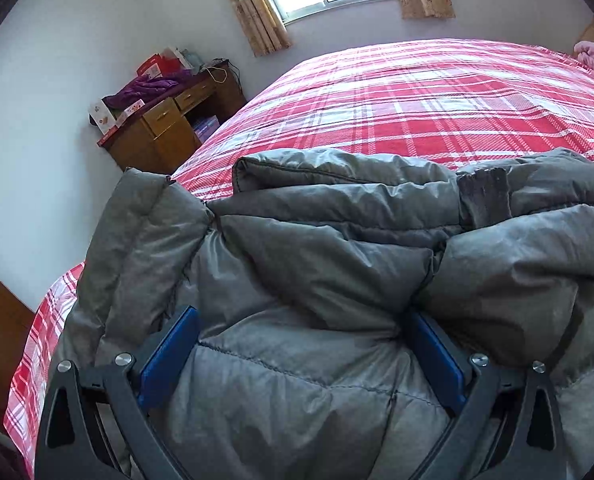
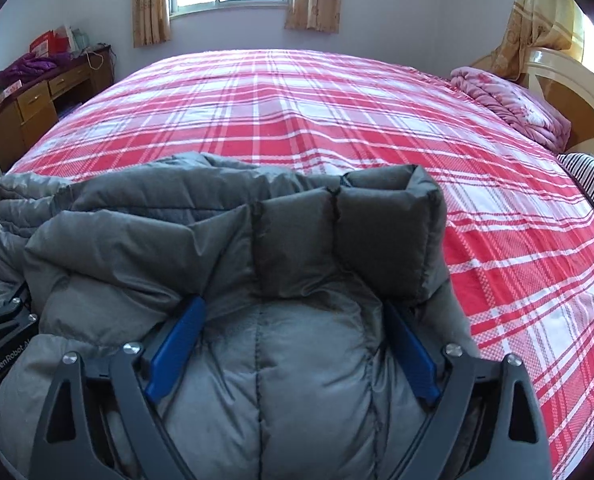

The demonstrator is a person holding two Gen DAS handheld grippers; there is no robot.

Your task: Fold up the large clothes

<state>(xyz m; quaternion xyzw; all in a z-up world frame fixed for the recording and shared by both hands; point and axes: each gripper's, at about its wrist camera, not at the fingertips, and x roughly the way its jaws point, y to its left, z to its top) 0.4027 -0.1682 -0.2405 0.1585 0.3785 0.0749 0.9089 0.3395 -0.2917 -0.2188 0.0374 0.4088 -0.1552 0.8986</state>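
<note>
we see the grey puffer jacket (image 1: 337, 280) bunched at the near edge of the bed (image 2: 297, 112) on its red plaid sheet; our left gripper (image 1: 301, 328) has its jaws spread wide with padded jacket bulging between the blue pads (image 1: 169, 356); our right gripper (image 2: 293, 320) likewise stands wide around a quilted fold; whether either truly clamps, we cannot tell; a wooden worktop (image 1: 165, 120) sits by the wall.

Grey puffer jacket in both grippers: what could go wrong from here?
1. The puffer jacket bulges between the wide-set pads of the right gripper and the left gripper; the slick fabric may slip out.
2. It lies bunched near the near edge of the plaid bed, so it might slide off.
</note>
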